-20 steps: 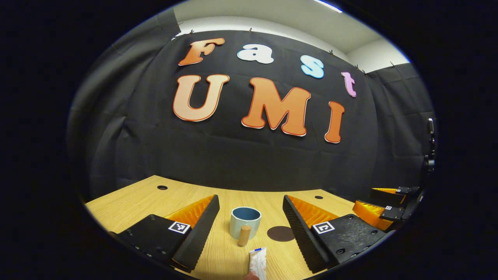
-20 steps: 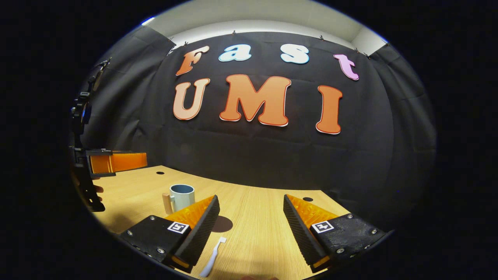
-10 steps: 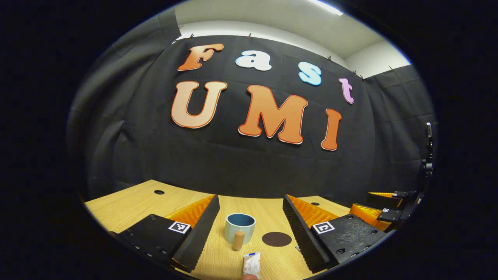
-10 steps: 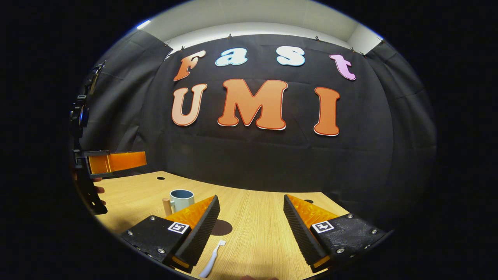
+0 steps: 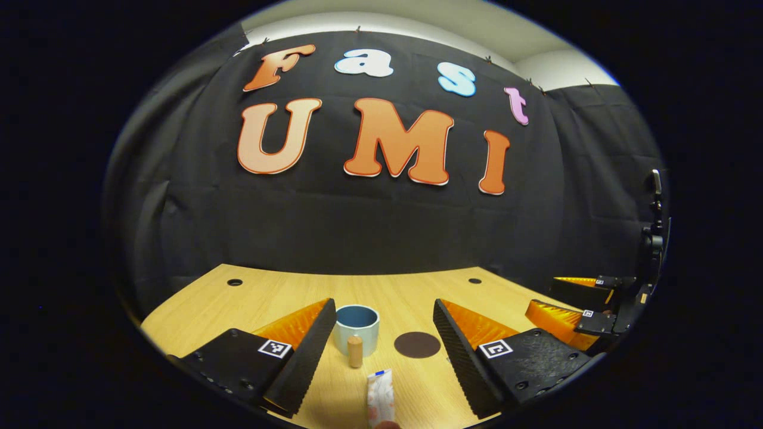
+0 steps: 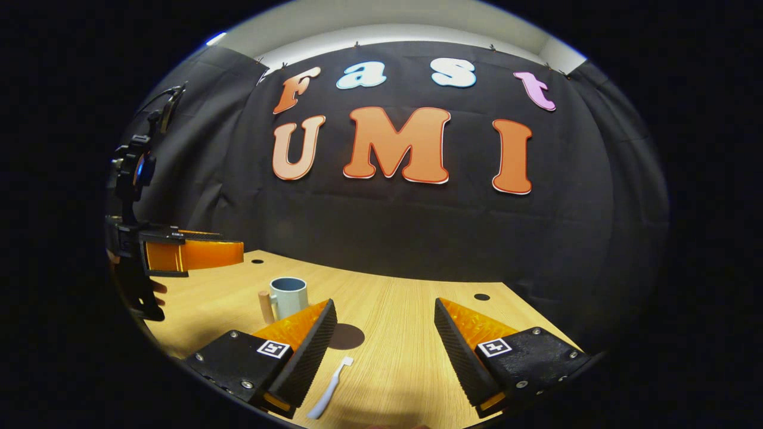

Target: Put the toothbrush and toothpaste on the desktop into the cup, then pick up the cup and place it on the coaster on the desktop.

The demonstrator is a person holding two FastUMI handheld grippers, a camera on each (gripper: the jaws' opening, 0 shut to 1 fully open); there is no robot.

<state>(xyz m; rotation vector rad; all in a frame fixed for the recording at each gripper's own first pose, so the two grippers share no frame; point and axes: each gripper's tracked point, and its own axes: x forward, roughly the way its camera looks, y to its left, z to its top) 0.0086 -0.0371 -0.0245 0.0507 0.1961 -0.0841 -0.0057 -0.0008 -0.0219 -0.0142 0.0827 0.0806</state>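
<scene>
Here, on my left gripper view, the left gripper (image 5: pixel 381 333) has its 2 fingers spread wide with nothing between them, poised above the wooden desktop (image 5: pixel 268 295). Just ahead sits the blue cup (image 5: pixel 356 326), upright, its wooden handle (image 5: pixel 355 351) facing me. The toothpaste (image 5: pixel 381 399) lies flat in front of it, close to the bottom edge. The dark round coaster (image 5: pixel 417 344) rests beside the cup to the right, apart from it. Further right the right gripper (image 5: pixel 566 304) is over the desktop. On my right gripper view, that gripper's jaws gape wide and grasp nothing, while the white toothbrush (image 6: pixel 329 388) lies flat by its left finger.
</scene>
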